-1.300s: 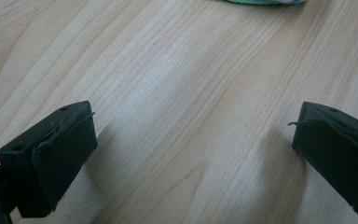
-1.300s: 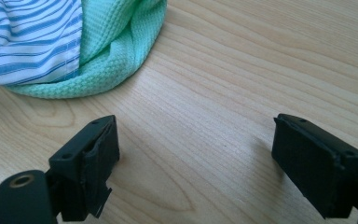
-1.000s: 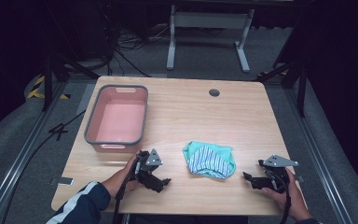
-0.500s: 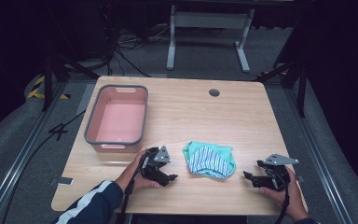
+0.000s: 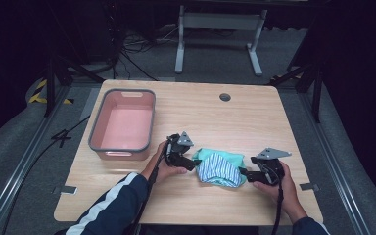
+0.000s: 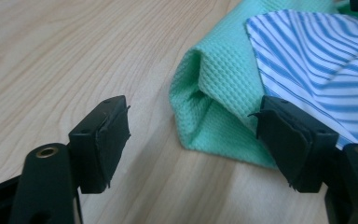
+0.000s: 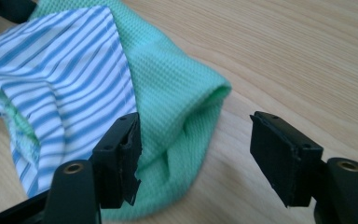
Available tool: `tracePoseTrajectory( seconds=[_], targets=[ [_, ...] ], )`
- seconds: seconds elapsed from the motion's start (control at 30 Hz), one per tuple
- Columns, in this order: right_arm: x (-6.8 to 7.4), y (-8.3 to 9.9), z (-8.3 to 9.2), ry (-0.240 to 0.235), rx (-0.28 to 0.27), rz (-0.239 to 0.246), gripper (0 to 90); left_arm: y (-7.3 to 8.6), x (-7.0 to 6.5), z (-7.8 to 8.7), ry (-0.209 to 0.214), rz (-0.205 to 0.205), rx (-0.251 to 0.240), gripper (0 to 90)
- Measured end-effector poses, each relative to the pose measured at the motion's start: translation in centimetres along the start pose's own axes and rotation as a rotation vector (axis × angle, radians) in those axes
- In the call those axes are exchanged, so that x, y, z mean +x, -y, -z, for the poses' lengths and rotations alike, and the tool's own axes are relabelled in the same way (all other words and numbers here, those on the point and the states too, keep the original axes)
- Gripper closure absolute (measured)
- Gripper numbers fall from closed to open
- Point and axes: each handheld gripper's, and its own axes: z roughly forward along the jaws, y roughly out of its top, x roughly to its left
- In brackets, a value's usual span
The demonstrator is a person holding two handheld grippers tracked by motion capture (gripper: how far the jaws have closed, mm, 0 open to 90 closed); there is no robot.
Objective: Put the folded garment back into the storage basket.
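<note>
A pink bin (image 5: pixel 123 125) sits at the left of the wooden table (image 5: pixel 235 117). Beside it, the left claw (image 5: pixel 192 163) gapes wide at the left edge of a crumpled green and blue-striped cloth (image 5: pixel 219 167) near the table's front. The right claw (image 5: pixel 245 172), also spread open, meets the cloth's right edge.

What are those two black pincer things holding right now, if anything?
Nothing is held. The left gripper and the right gripper are both open, each with its jaws spread around a folded corner of the green cloth, not yet closed on it.
</note>
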Motion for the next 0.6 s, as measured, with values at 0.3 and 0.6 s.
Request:
tracePoseTrajectory(
  seconds=[0.3,0.6],
  targets=[
    [0.1,-0.5,-2.2,0.0,0.048,-0.007,33.7,-0.3,0.1,-1.9,-0.019,-0.003,0.042,21.0],
    [1.0,-0.5,-2.3,-0.02,0.053,0.004,51.6,-0.1,-1.2,-1.4,0.0,-0.041,0.045,42.2]
  ],
)
